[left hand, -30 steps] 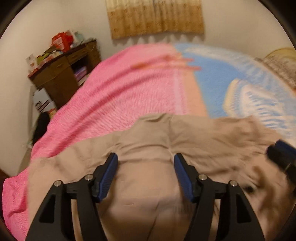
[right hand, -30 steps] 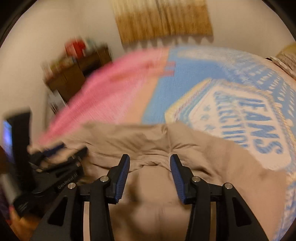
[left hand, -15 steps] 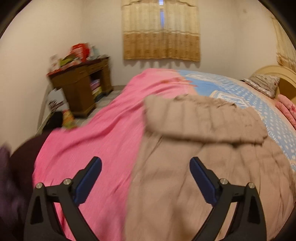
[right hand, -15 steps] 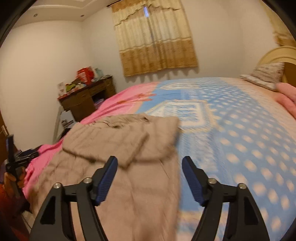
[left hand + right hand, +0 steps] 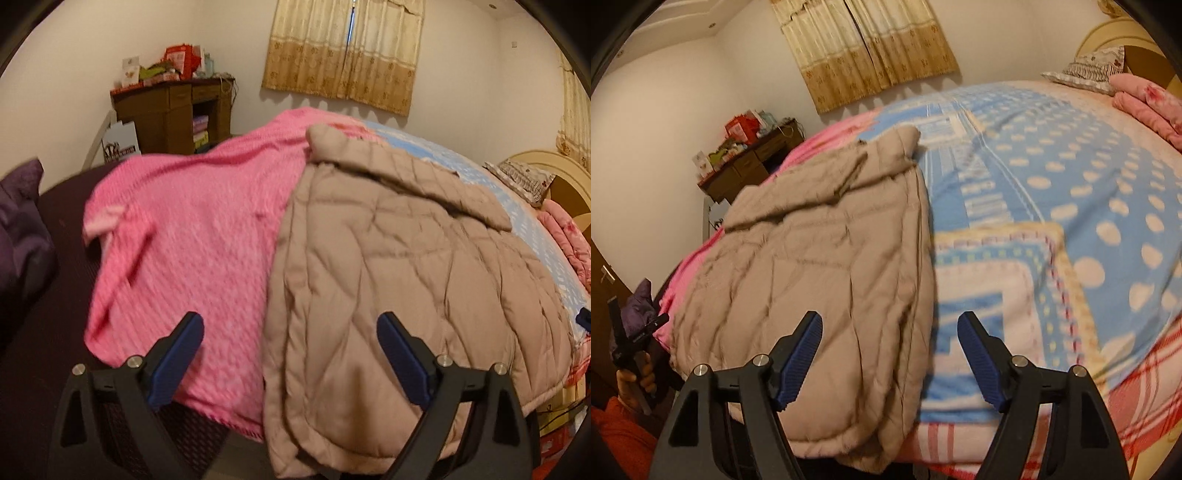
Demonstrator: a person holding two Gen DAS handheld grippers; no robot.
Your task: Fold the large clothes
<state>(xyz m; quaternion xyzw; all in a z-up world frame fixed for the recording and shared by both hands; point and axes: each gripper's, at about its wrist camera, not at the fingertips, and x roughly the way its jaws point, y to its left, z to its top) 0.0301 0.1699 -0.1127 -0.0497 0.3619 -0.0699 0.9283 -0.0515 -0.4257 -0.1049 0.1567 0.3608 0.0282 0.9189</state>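
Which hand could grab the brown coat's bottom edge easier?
Probably the left. The left tool hangs open right over the brown coat's near hem. The right tool is open too, but sits over the coat's side edge and the blue blanket.

The right tongs (image 5: 889,360) hung with blue pads spread apart, having just been opening, nothing between them. Beyond them a beige quilted coat (image 5: 820,258) lay on the bed (image 5: 1071,192), its far part folded over, across a pink blanket (image 5: 827,140) and a blue dotted one. At far left a hand (image 5: 635,380) held the left tongs (image 5: 633,338).
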